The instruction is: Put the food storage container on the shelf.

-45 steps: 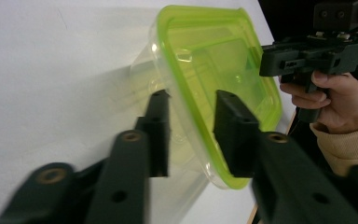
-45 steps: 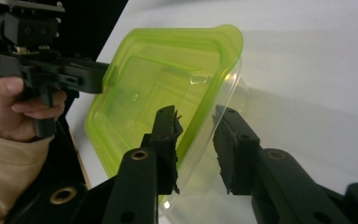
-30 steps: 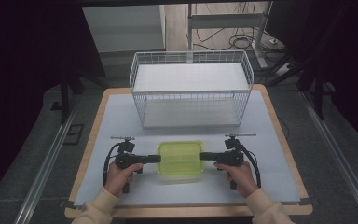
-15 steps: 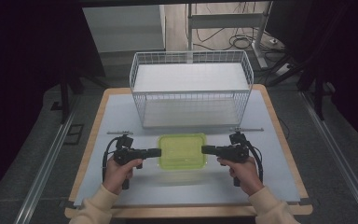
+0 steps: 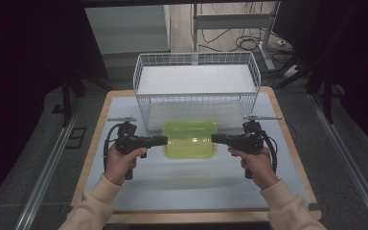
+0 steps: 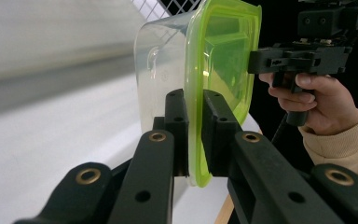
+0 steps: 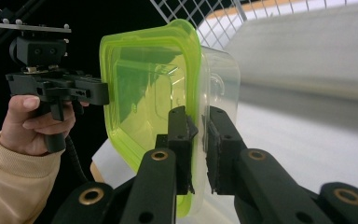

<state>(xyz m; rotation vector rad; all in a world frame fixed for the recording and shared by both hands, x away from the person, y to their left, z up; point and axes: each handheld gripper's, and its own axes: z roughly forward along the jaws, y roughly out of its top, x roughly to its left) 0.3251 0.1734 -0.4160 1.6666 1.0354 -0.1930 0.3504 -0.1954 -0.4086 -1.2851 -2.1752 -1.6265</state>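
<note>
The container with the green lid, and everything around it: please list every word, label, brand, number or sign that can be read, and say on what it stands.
None: no readable text shows in any view.
The container: the clear wall carries small raised marks in the left gripper view, too faint and small to read.
The wire basket, the table and both claws, left and right: no labels visible.
</note>
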